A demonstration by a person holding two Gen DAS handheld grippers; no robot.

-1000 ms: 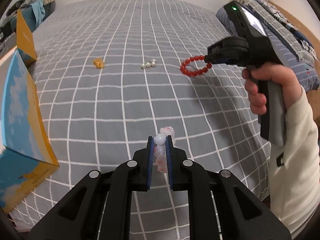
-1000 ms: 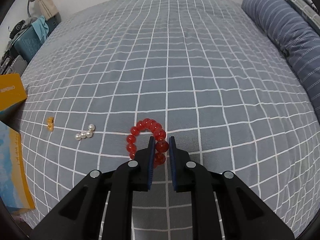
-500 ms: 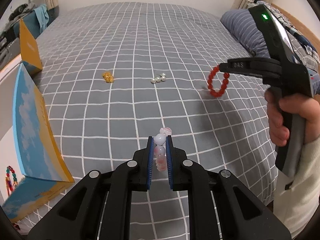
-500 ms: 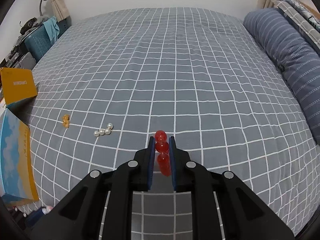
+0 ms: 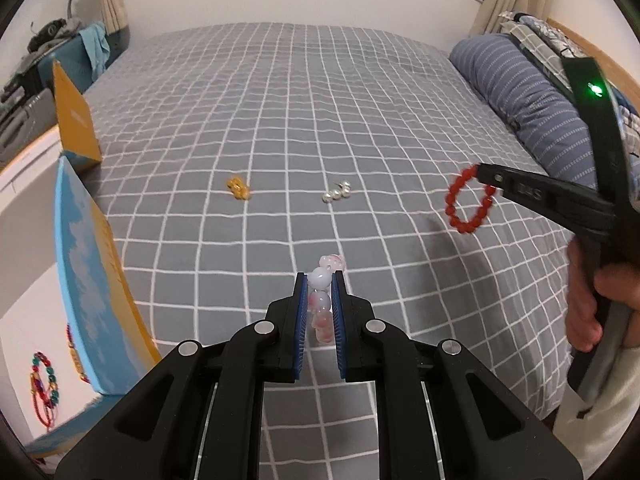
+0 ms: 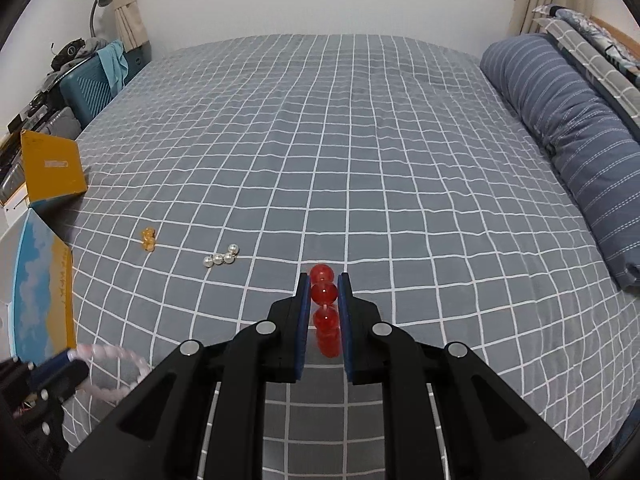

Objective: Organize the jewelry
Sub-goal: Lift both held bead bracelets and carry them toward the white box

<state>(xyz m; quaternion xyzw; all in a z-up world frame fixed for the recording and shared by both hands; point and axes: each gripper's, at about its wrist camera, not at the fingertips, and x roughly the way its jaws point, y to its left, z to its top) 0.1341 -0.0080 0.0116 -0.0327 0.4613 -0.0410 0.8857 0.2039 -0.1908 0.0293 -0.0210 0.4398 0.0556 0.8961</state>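
The left gripper (image 5: 320,280) is pinching a pink bead bracelet (image 5: 323,300) above the checked bedspread (image 5: 280,120). The right gripper (image 6: 323,280) is clamping a red bead bracelet (image 6: 325,308), hanging at three o'clock in the left view, while pearl beads (image 5: 337,195) and an amber piece (image 5: 239,189) are lying toward twelve.

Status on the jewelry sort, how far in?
Done: beaded bracelets already lie in the open box. In hand: left tool grips the pink bracelet; right tool grips the red bracelet. Left: amber piece and pearl piece on the bed.
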